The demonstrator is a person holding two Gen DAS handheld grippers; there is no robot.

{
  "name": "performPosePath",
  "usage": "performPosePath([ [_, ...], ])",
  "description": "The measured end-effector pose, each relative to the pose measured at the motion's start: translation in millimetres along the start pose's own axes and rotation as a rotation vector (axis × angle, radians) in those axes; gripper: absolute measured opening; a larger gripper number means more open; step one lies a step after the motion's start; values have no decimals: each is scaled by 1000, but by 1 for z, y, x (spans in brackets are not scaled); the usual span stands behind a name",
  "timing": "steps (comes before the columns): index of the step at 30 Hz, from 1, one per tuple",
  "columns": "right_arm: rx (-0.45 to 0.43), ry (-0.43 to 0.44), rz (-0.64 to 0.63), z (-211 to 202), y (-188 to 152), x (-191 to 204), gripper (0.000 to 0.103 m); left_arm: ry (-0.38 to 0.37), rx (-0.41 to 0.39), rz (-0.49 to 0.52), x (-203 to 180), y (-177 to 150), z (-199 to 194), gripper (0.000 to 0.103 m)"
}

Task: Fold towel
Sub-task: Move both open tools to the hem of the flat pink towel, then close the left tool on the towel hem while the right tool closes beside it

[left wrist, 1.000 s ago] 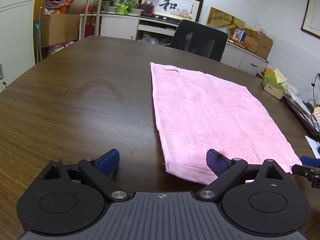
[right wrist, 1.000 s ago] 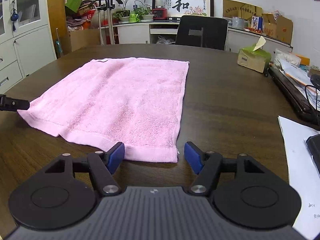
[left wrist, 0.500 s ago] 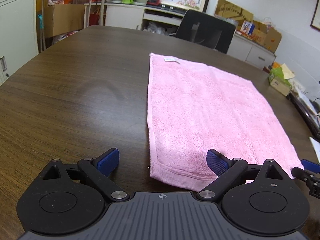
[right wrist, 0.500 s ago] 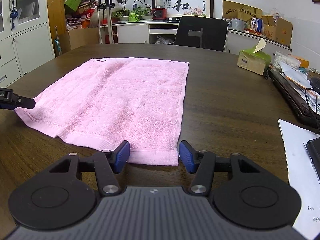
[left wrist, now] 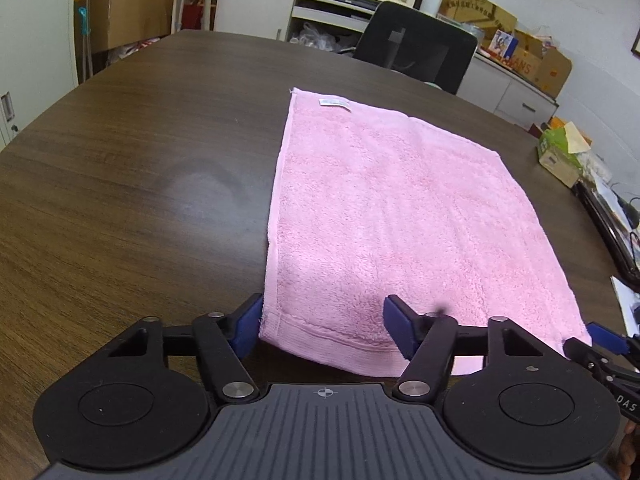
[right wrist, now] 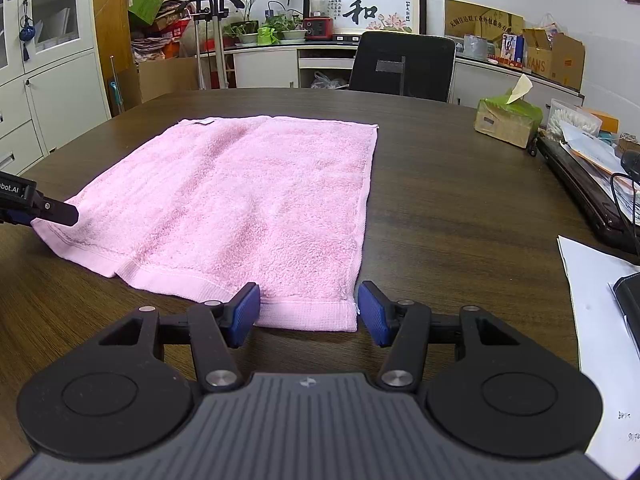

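Left wrist view: the left tongs, spread wide, have advanced to straddle the near left corner of the pink towel lying flat on the counter.

Right wrist view: the right tongs (also wide) now bracket the near right corner, so both grasps look imminent.

The left gripper stands with its blue-padded jaws wide apart, straddling the near-left corner of the flat pink terry towel, whose hemmed near edge lies between them on the dark brown wooden table. Just right of the right jaw, the right gripper shows by its blue-tipped black finger beside the towel's near-right corner.
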State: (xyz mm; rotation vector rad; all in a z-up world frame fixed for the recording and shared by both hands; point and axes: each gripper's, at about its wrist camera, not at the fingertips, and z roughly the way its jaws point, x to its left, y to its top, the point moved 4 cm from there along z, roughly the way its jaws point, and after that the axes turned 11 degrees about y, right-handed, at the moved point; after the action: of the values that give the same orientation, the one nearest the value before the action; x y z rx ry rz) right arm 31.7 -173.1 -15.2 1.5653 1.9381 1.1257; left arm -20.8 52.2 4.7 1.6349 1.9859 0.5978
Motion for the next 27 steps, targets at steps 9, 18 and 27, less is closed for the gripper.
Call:
performPosePath([
  [9,-6,4,0,0,1,1,32,10,5,-5,-2,2,3,19],
  [18,-16,-3,9,-3,-1,6,7,-32,-8,-52,10,2,7,3],
  [27,-30,6,42,-19,-9,5,7,-180,-29,-123,23,-7,-7,2],
])
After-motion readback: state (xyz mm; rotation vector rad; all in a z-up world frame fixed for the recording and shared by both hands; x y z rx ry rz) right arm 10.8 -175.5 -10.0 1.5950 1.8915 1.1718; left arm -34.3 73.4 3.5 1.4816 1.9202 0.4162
